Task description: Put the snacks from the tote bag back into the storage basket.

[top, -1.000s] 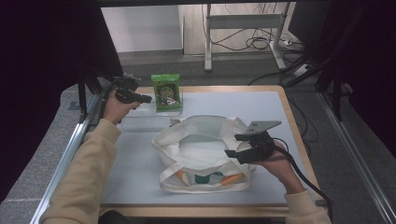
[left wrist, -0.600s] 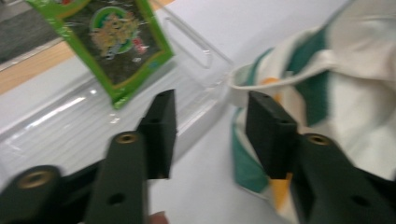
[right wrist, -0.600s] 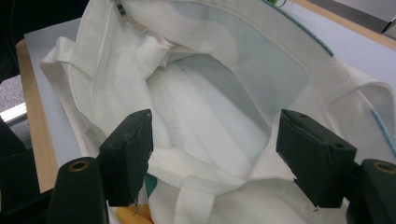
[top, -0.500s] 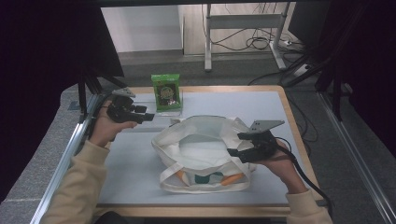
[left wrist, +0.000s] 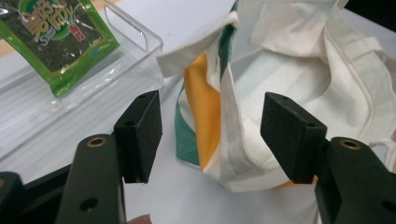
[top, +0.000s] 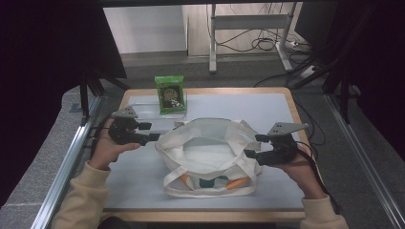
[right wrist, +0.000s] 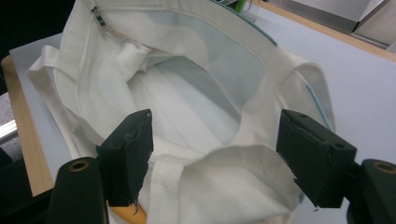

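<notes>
High view, left tool (top: 154,133): released, jaws just opened, nearing tote bag (top: 210,157)
Right tool (top: 253,147): my jaws wide around the rim
Risk: limp rim slips free

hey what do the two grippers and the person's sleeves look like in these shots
Both are black handheld tools. The left gripper and right gripper each carry a grey three-cornered plate on top. A black cable trails from the right one. Close up, the jaws are dark metal with brass-coloured screw holes and thick, square black foam pads. The sleeves are cream with ribbed cuffs.
</notes>
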A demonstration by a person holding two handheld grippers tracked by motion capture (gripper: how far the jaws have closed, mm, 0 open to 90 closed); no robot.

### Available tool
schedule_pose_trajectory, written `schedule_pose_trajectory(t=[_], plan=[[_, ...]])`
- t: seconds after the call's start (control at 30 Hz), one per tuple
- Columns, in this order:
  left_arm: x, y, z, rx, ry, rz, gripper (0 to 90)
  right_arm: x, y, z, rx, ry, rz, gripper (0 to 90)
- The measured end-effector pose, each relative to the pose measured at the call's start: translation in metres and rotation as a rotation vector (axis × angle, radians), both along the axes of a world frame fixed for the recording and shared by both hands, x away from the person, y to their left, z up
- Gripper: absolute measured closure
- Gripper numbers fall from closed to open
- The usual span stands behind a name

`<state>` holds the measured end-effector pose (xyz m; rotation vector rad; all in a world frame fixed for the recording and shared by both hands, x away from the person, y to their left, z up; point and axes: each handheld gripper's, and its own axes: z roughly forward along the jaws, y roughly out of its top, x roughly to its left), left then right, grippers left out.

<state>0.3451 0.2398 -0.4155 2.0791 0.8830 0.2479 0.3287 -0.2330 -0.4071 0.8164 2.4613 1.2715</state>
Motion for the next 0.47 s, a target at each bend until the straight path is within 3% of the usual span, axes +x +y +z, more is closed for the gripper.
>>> schedule_pose_trajectory(t=[0.47], plan=[[0.001, -0.0039, -0.0034, -0.004, 0.001, -0.001, 34.9, 0.0, -0.0089, 0.0005, 0.018, -0.008, -0.015, 27.3]])
